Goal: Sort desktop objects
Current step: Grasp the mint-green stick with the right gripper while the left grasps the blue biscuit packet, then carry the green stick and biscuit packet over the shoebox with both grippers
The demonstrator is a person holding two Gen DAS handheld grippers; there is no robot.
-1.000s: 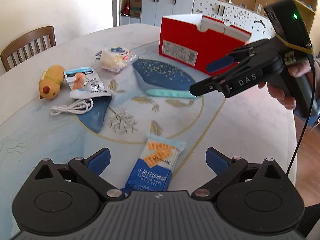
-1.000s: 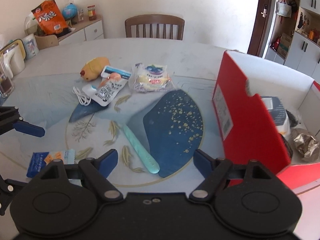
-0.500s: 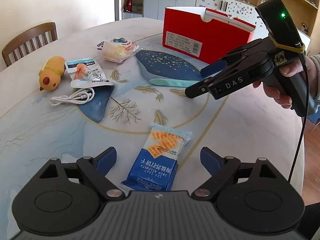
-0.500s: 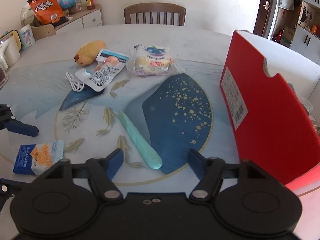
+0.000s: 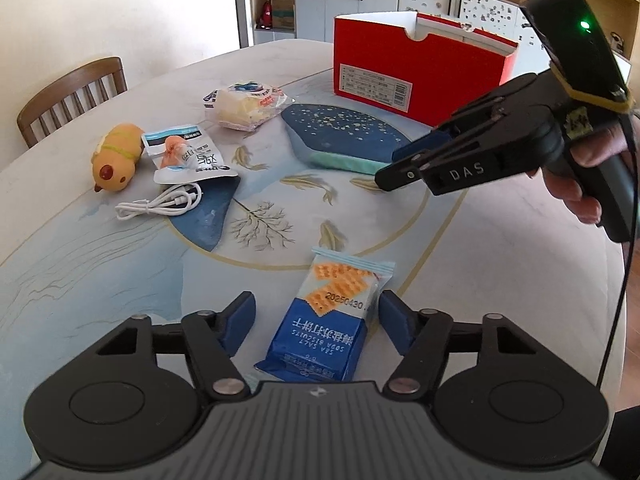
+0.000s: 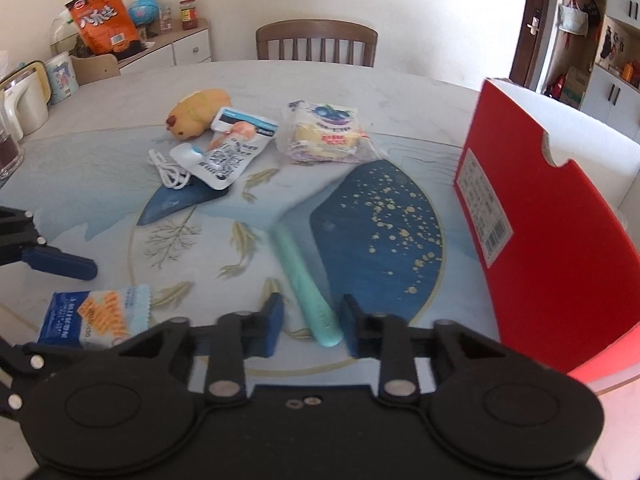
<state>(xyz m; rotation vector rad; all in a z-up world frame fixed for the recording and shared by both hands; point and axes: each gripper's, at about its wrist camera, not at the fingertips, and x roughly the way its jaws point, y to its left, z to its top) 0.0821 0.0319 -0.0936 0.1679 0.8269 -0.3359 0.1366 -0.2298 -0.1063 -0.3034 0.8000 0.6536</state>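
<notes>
I've got the red box standing at the surface's far right. My left tool, just been closing, straddles the biscuit packet, pads not pressing. My right tool, also closing, straddles the mint stick's near end; I can't tell if it's pinched.

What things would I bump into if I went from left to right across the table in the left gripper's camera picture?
Capybara toy → white cable → bread packet → soda biscuit packet → red box → right gripper, closing on the teal stick.
</notes>
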